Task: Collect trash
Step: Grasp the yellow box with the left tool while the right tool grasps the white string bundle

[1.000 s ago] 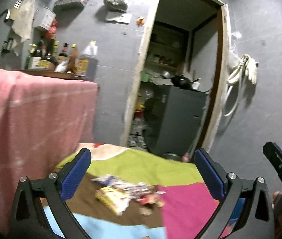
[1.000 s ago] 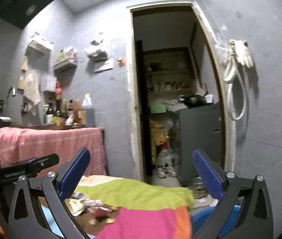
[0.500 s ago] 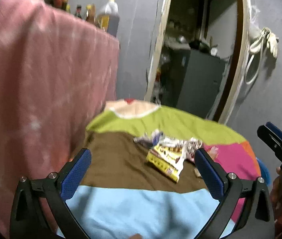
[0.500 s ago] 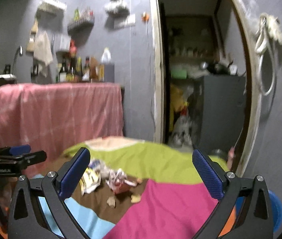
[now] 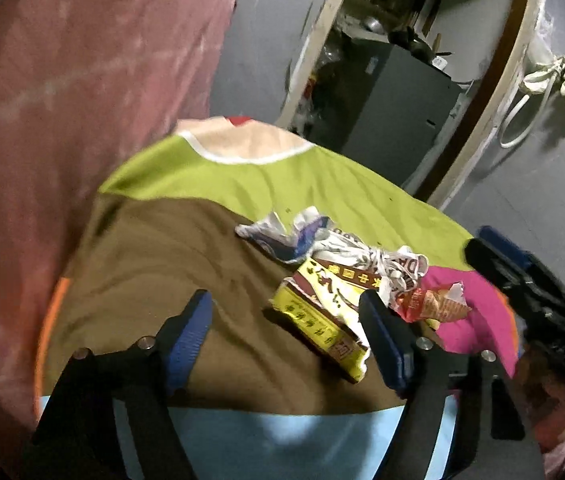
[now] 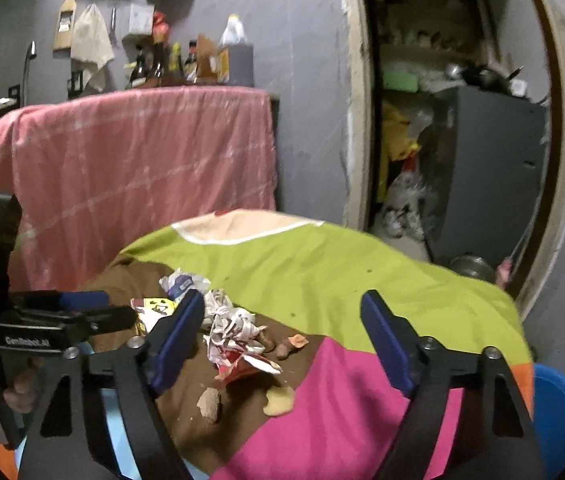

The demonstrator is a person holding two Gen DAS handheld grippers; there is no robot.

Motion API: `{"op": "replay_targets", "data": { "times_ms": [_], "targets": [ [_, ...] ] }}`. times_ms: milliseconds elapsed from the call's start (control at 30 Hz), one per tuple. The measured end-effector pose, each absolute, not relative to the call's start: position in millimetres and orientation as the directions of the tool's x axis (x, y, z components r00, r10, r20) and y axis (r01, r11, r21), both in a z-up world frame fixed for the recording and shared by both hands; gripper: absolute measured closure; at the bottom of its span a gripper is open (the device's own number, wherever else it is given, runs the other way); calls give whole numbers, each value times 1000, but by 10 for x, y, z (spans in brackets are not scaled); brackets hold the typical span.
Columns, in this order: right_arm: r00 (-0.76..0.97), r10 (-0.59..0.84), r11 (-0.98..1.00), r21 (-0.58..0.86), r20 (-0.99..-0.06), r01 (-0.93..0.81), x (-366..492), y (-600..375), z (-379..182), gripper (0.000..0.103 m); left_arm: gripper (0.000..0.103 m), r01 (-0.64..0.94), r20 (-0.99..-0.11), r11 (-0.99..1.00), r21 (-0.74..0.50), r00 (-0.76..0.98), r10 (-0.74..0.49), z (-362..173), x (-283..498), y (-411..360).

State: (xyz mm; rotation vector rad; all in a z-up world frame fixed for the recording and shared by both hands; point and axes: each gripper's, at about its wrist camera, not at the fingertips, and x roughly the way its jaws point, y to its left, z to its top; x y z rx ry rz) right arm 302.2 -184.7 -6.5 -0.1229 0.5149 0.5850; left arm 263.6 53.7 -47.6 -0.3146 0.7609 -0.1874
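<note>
A heap of trash lies on a round table under a patchwork cloth (image 5: 170, 256). It holds a yellow snack wrapper (image 5: 322, 312), crumpled white wrappers (image 5: 362, 252) and a red ice-cream wrapper (image 5: 438, 304). My left gripper (image 5: 286, 336) hovers over the brown patch just left of the heap, its jaws closing with nothing between them. In the right wrist view the crumpled wrappers (image 6: 230, 328), food scraps (image 6: 210, 400) and a peel piece (image 6: 280, 400) lie low between the fingers of my right gripper (image 6: 282, 336), whose jaws are closing without touching anything. The left gripper (image 6: 94, 312) shows at that view's left.
A pink cloth (image 6: 142, 168) drapes a counter left of the table, bottles (image 6: 186, 64) on top. A doorway (image 6: 442, 120) behind leads to a grey cabinet (image 6: 494, 176). A blue basin (image 6: 558, 412) sits low at the right of the table. A metal bowl (image 6: 472, 266) rests on the floor.
Both grippers have tilted down and moved in toward the table, so the trash heap looks larger and nearer. Both pairs of jaws have narrowed from fully wide.
</note>
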Motion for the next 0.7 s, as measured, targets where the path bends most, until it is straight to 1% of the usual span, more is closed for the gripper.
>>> {"op": "replay_targets", "data": {
  "times_ms": [67,133,233,333,367,400,500,567,633,700],
  "targets": [
    [677,505,817,43,-535,-576,3121,-1763,-130,33,42,55,-649,930,-362,702,-294,-478,2668,535],
    [642,509,804,51,-573,-592,3200,-1685,-192,44,53,53,-654,923,-382,691,-310,-470,2702,532],
    [595,519,784,65,-613,-617,3266,-1606,-256,51,59,49,-661,914,-402,675,-327,-470,2741,546],
    [556,533,756,65,-638,-651,3276,-1525,-294,55,67,52,-665,909,-413,665,-340,-468,2760,523],
    [550,531,752,59,-645,-657,3275,-1496,-310,56,68,51,-666,908,-415,663,-342,-468,2759,518],
    [543,528,747,54,-653,-662,3271,-1475,-325,59,70,51,-668,907,-417,660,-344,-470,2759,515],
    [520,525,735,51,-674,-676,3286,-1433,-365,71,72,42,-670,901,-432,654,-351,-477,2763,517],
    [514,526,730,50,-678,-682,3280,-1419,-373,76,74,34,-668,895,-445,653,-357,-464,2758,520],
    [513,523,731,49,-680,-681,3262,-1429,-366,88,77,29,-662,888,-458,656,-363,-434,2734,530],
    [523,522,736,46,-674,-676,3220,-1467,-344,93,78,29,-650,884,-467,666,-365,-388,2689,542]
  ]
}}
